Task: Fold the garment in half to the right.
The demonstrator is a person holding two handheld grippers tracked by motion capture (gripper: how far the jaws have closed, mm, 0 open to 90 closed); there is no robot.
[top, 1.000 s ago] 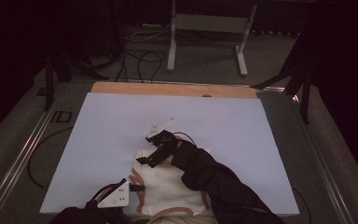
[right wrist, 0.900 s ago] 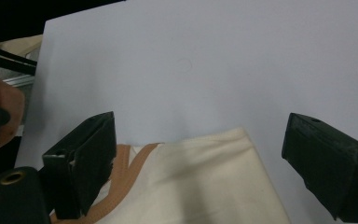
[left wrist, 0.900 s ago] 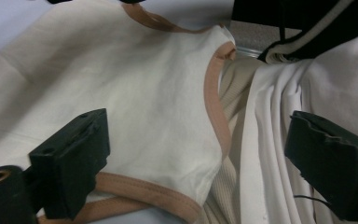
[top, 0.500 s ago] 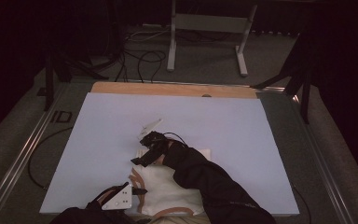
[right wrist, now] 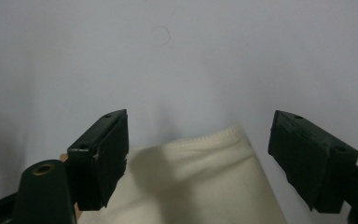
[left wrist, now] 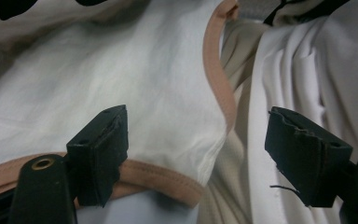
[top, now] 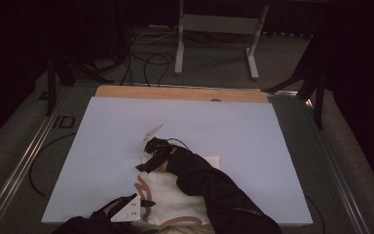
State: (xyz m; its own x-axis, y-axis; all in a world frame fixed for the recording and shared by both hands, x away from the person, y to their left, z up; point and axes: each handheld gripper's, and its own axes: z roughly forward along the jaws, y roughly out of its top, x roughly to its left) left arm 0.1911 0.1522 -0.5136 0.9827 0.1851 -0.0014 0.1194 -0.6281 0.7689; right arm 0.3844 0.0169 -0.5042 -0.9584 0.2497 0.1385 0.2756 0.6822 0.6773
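Cream-white cloth with tan trim, a folded garment (top: 175, 195), lies at the lower middle of the high view, on the near part of a pale lavender table sheet (top: 233, 136). Its near edge hangs at the bottom of the frame and its far right corner sits just right of the frame's middle.

Left gripper (top: 143, 204) shows at the lower left of the high view, its black jaws pointing right at the garment's left edge, a gloved hand behind it. In the left gripper view the jaws stand apart and have just been closing in; a corner of the garment (left wrist: 121, 93) with its tan trim (left wrist: 219, 84) lies between them, the trim running behind the left pad. Whether that pad already touches the cloth I cannot tell; the right pad is clear of it, so nothing is clenched.

Right gripper (top: 148, 163) sits just left of the middle of the high view, at the garment's far left corner, with a dark sleeve (top: 214, 195) stretching down to the lower right across the cloth. In the right gripper view its jaws are spread and have just been narrowing; a rounded, stitched corner of the garment (right wrist: 196, 182) rises from the bottom of the frame between them, untouched by either pad, with bare table sheet beyond.
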